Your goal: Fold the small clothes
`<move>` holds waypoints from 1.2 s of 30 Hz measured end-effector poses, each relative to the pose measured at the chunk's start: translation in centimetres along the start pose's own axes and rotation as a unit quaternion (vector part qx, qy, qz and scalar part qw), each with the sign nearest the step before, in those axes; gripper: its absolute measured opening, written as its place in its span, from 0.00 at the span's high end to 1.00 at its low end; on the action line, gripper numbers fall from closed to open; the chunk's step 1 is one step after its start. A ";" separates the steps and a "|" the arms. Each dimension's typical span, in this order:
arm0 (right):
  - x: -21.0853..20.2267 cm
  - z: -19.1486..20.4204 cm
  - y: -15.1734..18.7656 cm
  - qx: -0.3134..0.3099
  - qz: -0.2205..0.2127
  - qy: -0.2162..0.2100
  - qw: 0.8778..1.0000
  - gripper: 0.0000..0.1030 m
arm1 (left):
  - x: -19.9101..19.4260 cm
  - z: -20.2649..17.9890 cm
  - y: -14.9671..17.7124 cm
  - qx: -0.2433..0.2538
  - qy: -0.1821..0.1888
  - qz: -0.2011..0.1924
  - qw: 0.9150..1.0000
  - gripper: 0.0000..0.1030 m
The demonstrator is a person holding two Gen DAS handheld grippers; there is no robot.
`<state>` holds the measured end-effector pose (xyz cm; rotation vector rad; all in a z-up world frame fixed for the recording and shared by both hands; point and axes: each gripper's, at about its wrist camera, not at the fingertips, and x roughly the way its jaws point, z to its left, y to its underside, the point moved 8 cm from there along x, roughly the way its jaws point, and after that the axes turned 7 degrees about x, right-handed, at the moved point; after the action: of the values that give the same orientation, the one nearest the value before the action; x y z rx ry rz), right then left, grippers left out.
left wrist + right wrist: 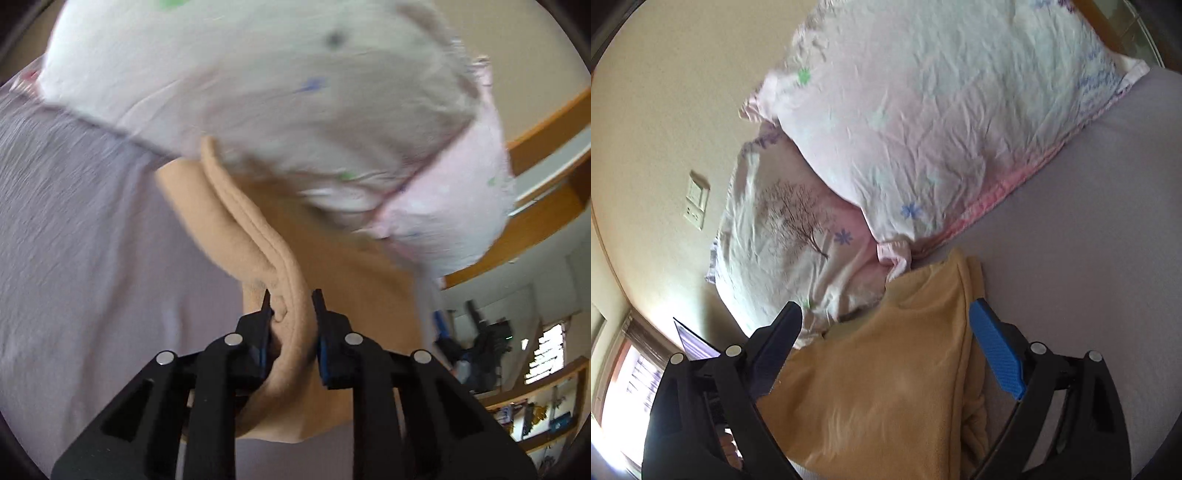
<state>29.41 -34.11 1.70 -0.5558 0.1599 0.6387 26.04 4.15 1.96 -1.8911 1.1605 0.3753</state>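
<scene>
A tan fleece garment (295, 258) lies on a lilac bed sheet (92, 258). In the left wrist view my left gripper (290, 299) is shut on the garment's thick stitched hem and holds it raised; the view is blurred. In the right wrist view the same tan garment (886, 376) lies between the spread fingers of my right gripper (886, 314), which is open and hovers over the cloth without pinching it. The blue pad (997, 354) on its right finger shows.
Two pale floral pillows (923, 122) lie stacked just beyond the garment, against a cream wall with a switch plate (698, 203). Lilac sheet (1089, 221) extends to the right. A wooden bed frame (546, 214) and shelves (535, 406) show at the right of the left wrist view.
</scene>
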 end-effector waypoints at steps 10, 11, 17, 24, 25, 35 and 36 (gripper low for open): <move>-1.6 -2.1 -1.9 0.020 -0.023 0.039 0.999 0.09 | 15.3 -23.1 3.0 0.101 0.173 0.107 0.974 0.75; -1.5 -2.3 -1.9 0.022 -0.022 0.044 0.999 0.09 | 15.9 -23.4 3.7 0.097 0.189 0.122 0.970 0.74; -1.8 -2.4 -0.8 0.020 0.023 0.052 0.998 0.09 | 10.7 -17.4 3.9 0.085 0.170 0.073 0.979 0.57; -5.6 1.4 2.9 -0.083 0.024 0.079 0.993 0.09 | 7.9 -9.7 4.6 0.088 0.063 0.077 0.991 0.44; -5.6 1.2 3.1 -0.083 0.029 0.103 0.991 0.09 | 8.6 -9.4 5.2 0.091 0.051 0.086 0.991 0.43; -0.9 -4.5 6.1 0.034 0.164 0.118 0.979 0.31 | 14.5 -9.6 7.8 0.073 0.030 0.117 0.990 0.26; -0.6 -4.6 6.8 0.047 0.182 0.101 0.977 0.55 | 14.9 -10.1 7.9 0.075 0.040 0.119 0.989 0.37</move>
<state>24.88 -32.41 -5.03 -0.5038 0.4897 0.9258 25.45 -13.99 -5.58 -1.6555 1.4340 0.3351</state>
